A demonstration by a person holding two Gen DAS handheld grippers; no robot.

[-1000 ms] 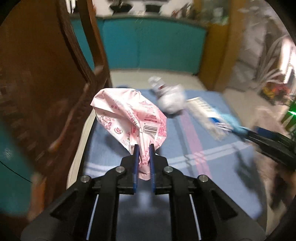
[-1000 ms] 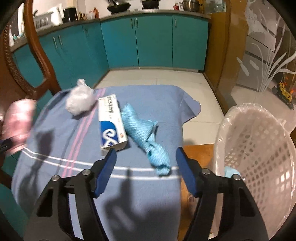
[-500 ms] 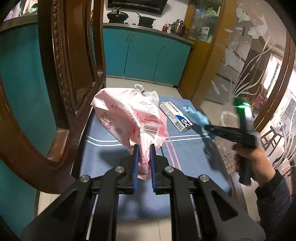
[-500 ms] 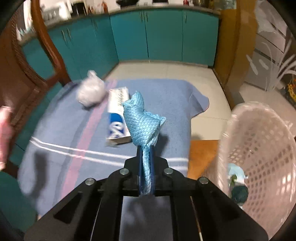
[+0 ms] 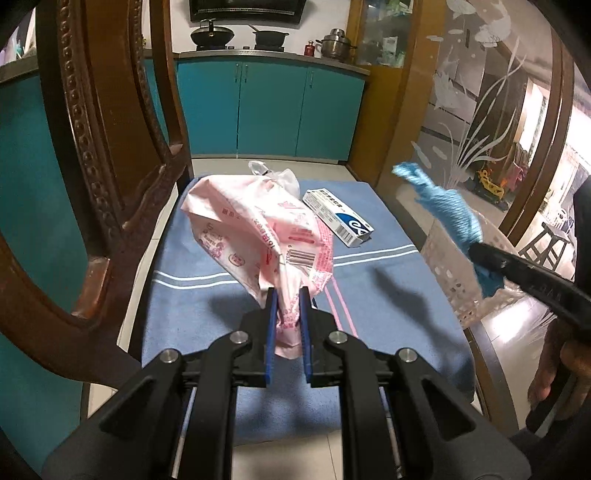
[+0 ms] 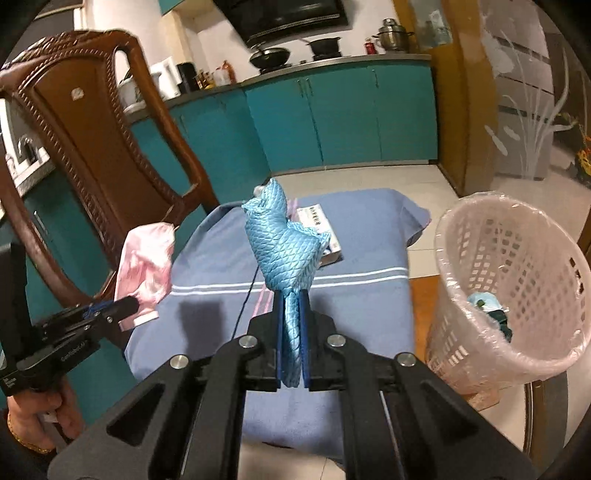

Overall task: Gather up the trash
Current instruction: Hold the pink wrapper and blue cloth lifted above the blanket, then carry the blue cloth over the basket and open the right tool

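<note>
Left claw (image 5: 287,295) pinches crinkled pink wrapper (image 5: 258,236); right claw (image 6: 291,295) clamps quilted blue cloth (image 6: 284,243).

You're in a home kitchen: teal cabinets (image 5: 269,110) under a counter (image 5: 273,57) with wok (image 5: 211,36) and steel pots (image 5: 334,43), tiled floor (image 6: 354,179), carved wooden chair (image 6: 92,147), etched glass partition (image 5: 476,110).

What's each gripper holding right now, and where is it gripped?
Left gripper is shut on the pink wrapper, pinching its twisted lower end. Right gripper is shut on the blue wrapper, pinching its narrow bottom tail.
</note>
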